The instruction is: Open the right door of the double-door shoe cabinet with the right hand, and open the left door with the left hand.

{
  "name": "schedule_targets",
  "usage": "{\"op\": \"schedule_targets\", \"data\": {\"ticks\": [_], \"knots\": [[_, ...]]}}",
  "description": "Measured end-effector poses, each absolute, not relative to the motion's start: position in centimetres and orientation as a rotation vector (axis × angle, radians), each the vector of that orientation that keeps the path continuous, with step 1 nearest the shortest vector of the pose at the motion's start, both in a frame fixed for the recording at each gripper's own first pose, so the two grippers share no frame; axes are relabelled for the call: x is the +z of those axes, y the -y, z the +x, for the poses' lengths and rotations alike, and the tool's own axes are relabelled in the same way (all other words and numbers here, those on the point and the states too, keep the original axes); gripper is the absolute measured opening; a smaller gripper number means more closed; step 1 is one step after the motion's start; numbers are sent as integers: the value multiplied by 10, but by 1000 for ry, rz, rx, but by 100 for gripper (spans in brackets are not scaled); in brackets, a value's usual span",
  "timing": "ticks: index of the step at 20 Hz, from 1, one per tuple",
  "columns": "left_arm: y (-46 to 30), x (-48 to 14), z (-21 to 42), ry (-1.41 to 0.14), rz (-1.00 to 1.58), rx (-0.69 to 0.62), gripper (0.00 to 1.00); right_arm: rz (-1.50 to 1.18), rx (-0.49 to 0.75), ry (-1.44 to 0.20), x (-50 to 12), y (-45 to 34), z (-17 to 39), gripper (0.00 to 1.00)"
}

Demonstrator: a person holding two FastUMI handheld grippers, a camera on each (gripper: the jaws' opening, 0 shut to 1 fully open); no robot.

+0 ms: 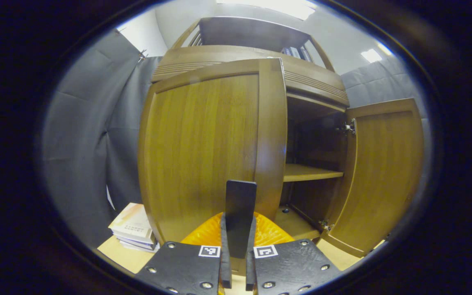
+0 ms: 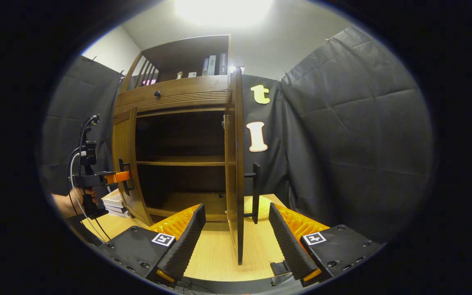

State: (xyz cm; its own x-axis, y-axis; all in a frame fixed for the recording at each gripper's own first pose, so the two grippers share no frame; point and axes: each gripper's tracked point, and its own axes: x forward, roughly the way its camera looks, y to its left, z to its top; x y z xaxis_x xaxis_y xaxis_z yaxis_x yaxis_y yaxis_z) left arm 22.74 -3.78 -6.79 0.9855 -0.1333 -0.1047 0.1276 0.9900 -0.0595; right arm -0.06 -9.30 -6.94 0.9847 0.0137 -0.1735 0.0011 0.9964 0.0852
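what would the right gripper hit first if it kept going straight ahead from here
Most likely the edge of the opened right door, which stands edge-on between the open fingers of the right gripper. Its handle sits just to the side. Depth is hard to judge.

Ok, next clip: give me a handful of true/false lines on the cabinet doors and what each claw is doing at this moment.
1. The right door stands swung wide open. True.
2. The left claw is open and clear of the left door's handle. False: its fingers are closed on that handle.
3. The right claw grips the right door's handle. False: its jaws are spread, with the door's edge between them untouched.
4. The left door has begun to swing out from the cabinet. True.
5. A stack of books lies on the table beside the cabinet's left side. True.
6. The middle shelf is packed with shoes. False: it looks bare.
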Motion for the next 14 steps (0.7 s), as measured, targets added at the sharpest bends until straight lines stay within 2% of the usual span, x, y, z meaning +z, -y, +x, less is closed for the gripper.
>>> {"op": "schedule_targets", "data": {"ticks": [6,8,10,11,13,14], "knots": [[14,-65,199,-120,-55,-128,17,103,42,-166,-68,76,10,97],[7,-64,191,-128,-54,-132,13,107,54,-171,-70,71,14,97],[-1,-66,185,-128,-46,-132,17,120,69,-174,-72,64,17,97],[-4,-66,182,-127,-42,-129,15,125,74,-177,-73,61,20,100],[-9,-64,178,-126,-36,-126,12,128,88,-186,-77,54,22,97],[-10,-64,177,-125,-31,-125,17,128,96,-189,-79,50,22,97]]}}
